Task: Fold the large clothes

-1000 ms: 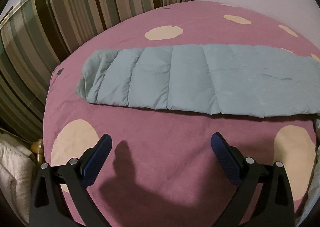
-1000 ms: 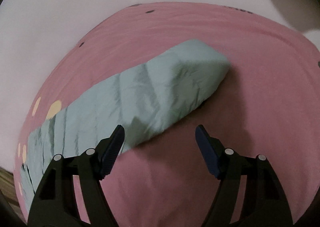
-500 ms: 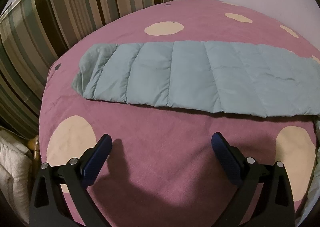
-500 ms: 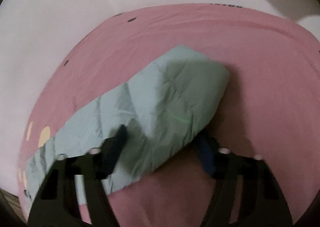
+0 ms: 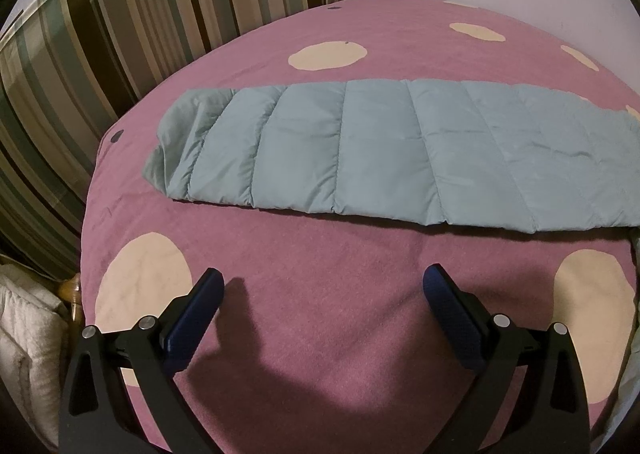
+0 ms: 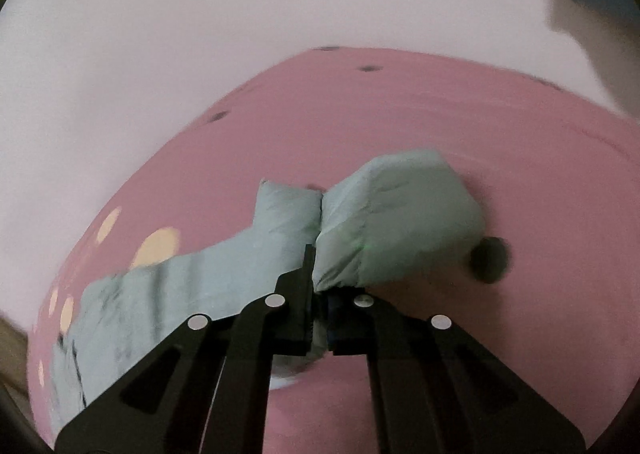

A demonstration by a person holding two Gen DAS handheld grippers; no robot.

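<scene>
The jacket (image 5: 400, 157) lies long across the bed (image 5: 320, 294), ahead of my open left claw (image 5: 322, 296) and apart from it. My right claw (image 6: 318, 282) has just clamped its end, nearer, ready to fold leftward.

One quilted pale-blue garment (image 5: 360, 149) lies across one pink bed cover (image 5: 328, 318). Six cream spots show on that cover in the left wrist view. One striped cushion (image 5: 100, 37) fills the upper left. Two tongs (image 5: 322, 286) (image 6: 318, 274).
</scene>
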